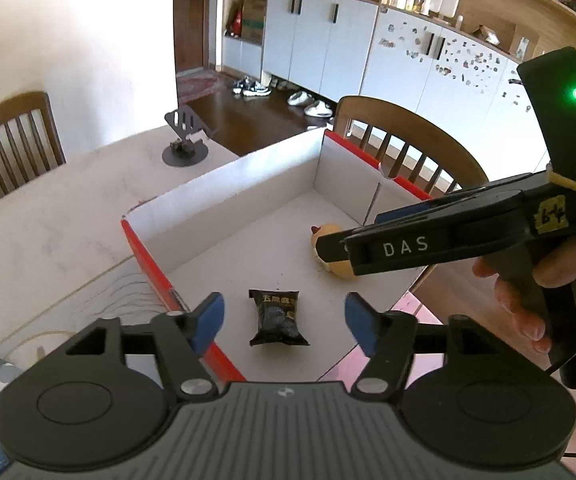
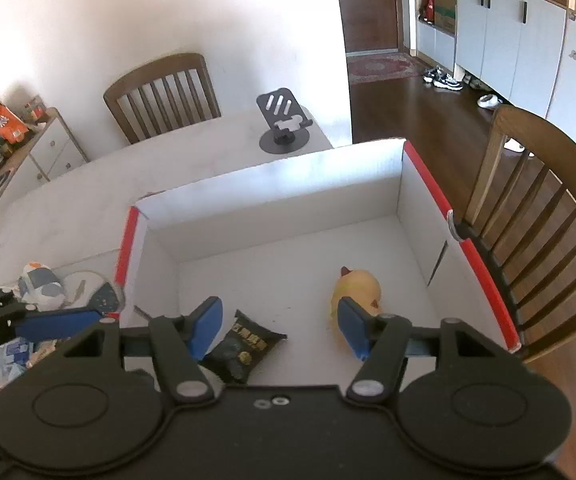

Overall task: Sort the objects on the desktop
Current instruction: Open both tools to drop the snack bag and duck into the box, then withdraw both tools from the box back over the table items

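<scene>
Inside box (image 2: 271,184), snack packet (image 2: 243,350) and duck (image 2: 358,290) lie apart.

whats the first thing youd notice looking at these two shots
A big white cardboard box with red edges fills the table's middle, holding a black foil snack packet near its front and a yellow toy duck further right. Both claws hang open over it: the left claw frames the packet, the right claw spans packet and duck. Behind the box stands a dark metal phone stand.

"DAS" on right tool (image 1: 330,250); "64" on its yellow sticker (image 1: 551,216).
</scene>
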Action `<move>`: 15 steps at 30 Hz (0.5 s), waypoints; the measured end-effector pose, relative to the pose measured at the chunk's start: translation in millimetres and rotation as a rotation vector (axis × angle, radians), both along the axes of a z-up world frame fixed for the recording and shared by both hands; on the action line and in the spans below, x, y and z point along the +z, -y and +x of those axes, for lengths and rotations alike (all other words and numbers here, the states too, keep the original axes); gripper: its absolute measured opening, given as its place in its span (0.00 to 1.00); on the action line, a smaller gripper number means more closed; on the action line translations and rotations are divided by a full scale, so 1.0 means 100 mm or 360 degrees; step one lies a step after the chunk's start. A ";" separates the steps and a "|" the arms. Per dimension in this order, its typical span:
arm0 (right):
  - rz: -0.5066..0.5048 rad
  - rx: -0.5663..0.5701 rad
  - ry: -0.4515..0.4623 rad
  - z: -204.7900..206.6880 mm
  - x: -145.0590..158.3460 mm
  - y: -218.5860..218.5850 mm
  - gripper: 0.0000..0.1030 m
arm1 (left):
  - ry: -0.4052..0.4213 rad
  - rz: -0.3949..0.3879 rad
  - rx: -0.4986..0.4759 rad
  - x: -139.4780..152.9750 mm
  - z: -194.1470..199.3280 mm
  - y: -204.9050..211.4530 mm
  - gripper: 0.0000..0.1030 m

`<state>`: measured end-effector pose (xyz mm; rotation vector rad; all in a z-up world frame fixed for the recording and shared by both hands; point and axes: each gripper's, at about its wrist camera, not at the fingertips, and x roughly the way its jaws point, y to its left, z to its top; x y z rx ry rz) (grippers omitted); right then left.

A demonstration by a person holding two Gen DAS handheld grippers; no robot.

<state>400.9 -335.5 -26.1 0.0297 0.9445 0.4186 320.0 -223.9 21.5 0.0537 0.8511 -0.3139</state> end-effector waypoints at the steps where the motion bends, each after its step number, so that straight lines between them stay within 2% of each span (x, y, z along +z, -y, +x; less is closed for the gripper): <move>1: -0.0001 0.0002 0.0010 -0.03 0.01 -0.01 0.65 | 0.0015 0.0010 -0.0006 0.01 -0.03 0.00 0.65; 3: -0.0005 0.0002 0.0031 -0.09 0.03 -0.03 0.69 | 0.0030 0.0017 -0.0013 0.03 -0.08 -0.03 0.68; 5: -0.0004 -0.0013 0.0042 -0.13 0.03 -0.04 0.70 | 0.0041 0.0017 -0.0016 0.04 -0.12 -0.07 0.78; 6: 0.0004 -0.0019 0.0044 -0.15 0.03 -0.05 0.70 | 0.0051 0.0021 -0.0012 0.05 -0.14 -0.09 0.80; 12: 0.0030 -0.0047 0.0079 -0.28 0.06 -0.07 0.74 | 0.0066 0.0008 0.0017 0.05 -0.24 -0.23 0.82; 15: 0.0033 -0.0064 0.0099 -0.35 0.09 -0.10 0.74 | 0.0067 -0.0023 0.0038 0.05 -0.29 -0.34 0.86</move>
